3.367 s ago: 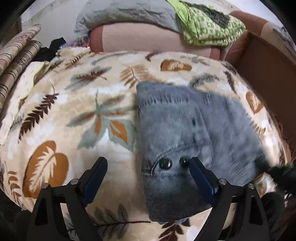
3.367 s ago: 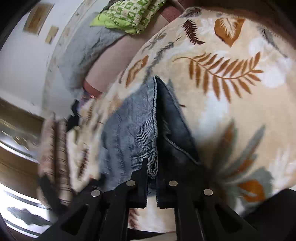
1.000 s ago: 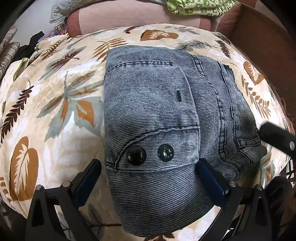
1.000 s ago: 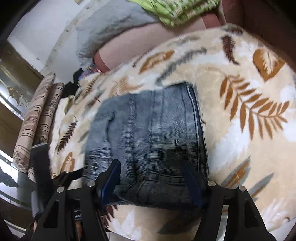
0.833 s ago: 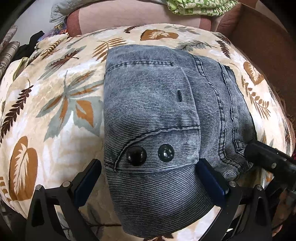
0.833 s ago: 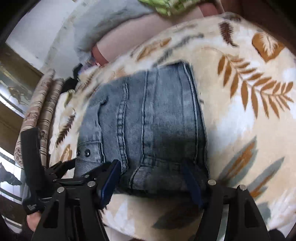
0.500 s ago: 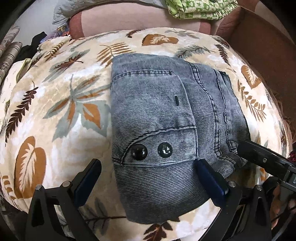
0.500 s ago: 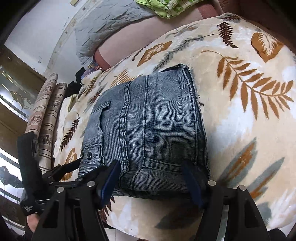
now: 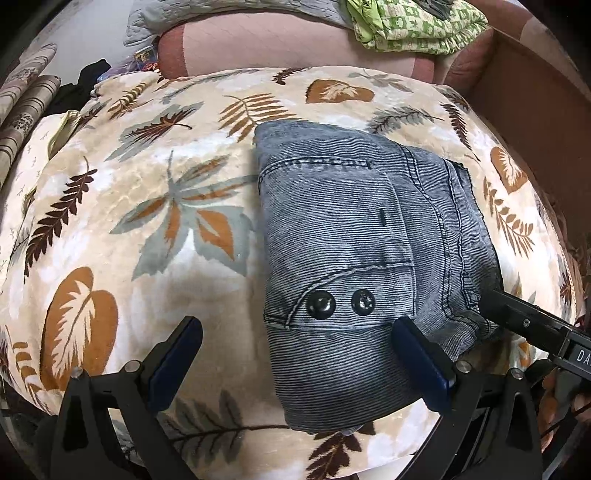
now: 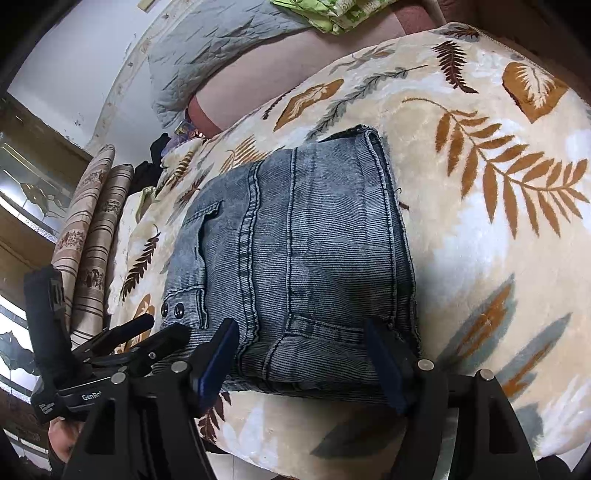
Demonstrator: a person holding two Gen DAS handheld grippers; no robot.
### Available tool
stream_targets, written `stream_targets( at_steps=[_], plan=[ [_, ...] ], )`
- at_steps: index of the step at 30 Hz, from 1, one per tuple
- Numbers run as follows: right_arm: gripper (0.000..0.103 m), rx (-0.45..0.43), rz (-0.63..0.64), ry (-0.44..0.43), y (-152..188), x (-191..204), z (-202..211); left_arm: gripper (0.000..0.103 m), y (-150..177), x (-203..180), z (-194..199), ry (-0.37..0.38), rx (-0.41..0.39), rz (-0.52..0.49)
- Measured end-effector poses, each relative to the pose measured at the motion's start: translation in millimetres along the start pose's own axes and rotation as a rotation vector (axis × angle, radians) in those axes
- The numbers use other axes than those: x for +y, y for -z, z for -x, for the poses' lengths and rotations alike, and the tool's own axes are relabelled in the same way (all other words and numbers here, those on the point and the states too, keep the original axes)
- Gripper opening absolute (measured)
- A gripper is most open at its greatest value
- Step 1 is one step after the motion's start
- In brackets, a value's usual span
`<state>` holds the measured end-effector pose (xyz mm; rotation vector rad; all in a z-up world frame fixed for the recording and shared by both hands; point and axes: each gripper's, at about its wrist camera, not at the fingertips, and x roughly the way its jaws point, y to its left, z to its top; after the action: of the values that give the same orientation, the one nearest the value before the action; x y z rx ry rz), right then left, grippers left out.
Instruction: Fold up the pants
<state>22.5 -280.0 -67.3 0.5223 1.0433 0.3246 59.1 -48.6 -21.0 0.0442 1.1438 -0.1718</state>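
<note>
The grey-blue denim pants (image 9: 362,236) lie folded into a compact block on the leaf-print blanket (image 9: 147,229), two dark snap buttons facing me. They also show in the right wrist view (image 10: 295,266). My left gripper (image 9: 295,354) is open and empty, its right finger at the near edge of the pants, its left finger over the blanket. My right gripper (image 10: 301,354) is open and empty, its jaws spread along the near edge of the folded pants. The right gripper's finger shows in the left wrist view (image 9: 517,321).
A pink bolster (image 9: 288,44) with a grey quilt and a green patterned cloth (image 9: 413,22) lies behind the blanket. A brown cardboard box (image 9: 535,110) stands at the right. Striped rolled cushions (image 10: 88,236) lie at the left.
Both grippers have drawn back a little from the folded pants, which look smaller now. The right gripper, shut on the fabric 3.4 s ago, has opened and let go.
</note>
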Motion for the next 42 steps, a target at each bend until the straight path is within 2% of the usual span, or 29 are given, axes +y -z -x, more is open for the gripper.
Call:
stream_targets(
  at_steps=[5,10,13,17,19,22,25,27,29,32,34,38,39,40,41,42],
  plan=[
    [0.074,0.028,-0.003,0.013,-5,4,4,0.103,-1,13,2,0.03,-0.005,0.039],
    [0.074,-0.046,-0.041,-0.009,-22,-1,34,0.103,-2,58,-15,0.237,0.03,0.29],
    [0.076,-0.07,-0.093,0.005,-37,-19,45,0.102,-5,67,-28,0.284,0.046,0.347],
    [0.076,-0.01,-0.21,0.002,-50,-49,33,0.102,-17,62,-33,0.299,0.04,0.338],
    [0.076,-0.019,-0.226,-0.015,-51,-51,34,0.102,-20,58,-36,0.291,0.042,0.333],
    [0.076,-0.04,-0.174,-0.021,-60,-33,37,0.102,-21,49,-39,0.259,0.031,0.315],
    [0.076,-0.039,-0.056,-0.03,-88,5,33,0.102,-22,49,-40,0.259,0.025,0.315],
    [0.076,-0.049,-0.01,0.01,-103,20,28,0.102,-22,52,-39,0.276,0.033,0.312],
    [0.076,-0.04,-0.021,0.05,-115,18,20,0.102,-22,59,-38,0.295,0.035,0.328],
    [0.076,-0.005,-0.09,0.116,-105,-15,16,0.102,-27,68,-41,0.325,0.032,0.355],
    [0.076,0.033,-0.147,0.125,-90,-37,13,0.102,-34,69,-47,0.354,0.035,0.36],
    [0.076,0.109,-0.243,-0.012,-67,-64,-2,0.101,-45,56,-54,0.406,0.046,0.335],
    [0.076,0.137,-0.246,-0.07,-65,-63,-11,0.098,-47,52,-55,0.414,0.051,0.323],
    [0.077,0.167,-0.244,-0.126,-63,-61,-20,0.083,-48,49,-56,0.42,0.053,0.313],
    [0.078,0.177,-0.236,-0.139,-62,-59,-27,0.06,-49,46,-58,0.423,0.068,0.302],
    [0.079,0.174,-0.228,-0.132,-62,-59,-30,0.055,-49,44,-61,0.428,0.088,0.296]
  ],
)
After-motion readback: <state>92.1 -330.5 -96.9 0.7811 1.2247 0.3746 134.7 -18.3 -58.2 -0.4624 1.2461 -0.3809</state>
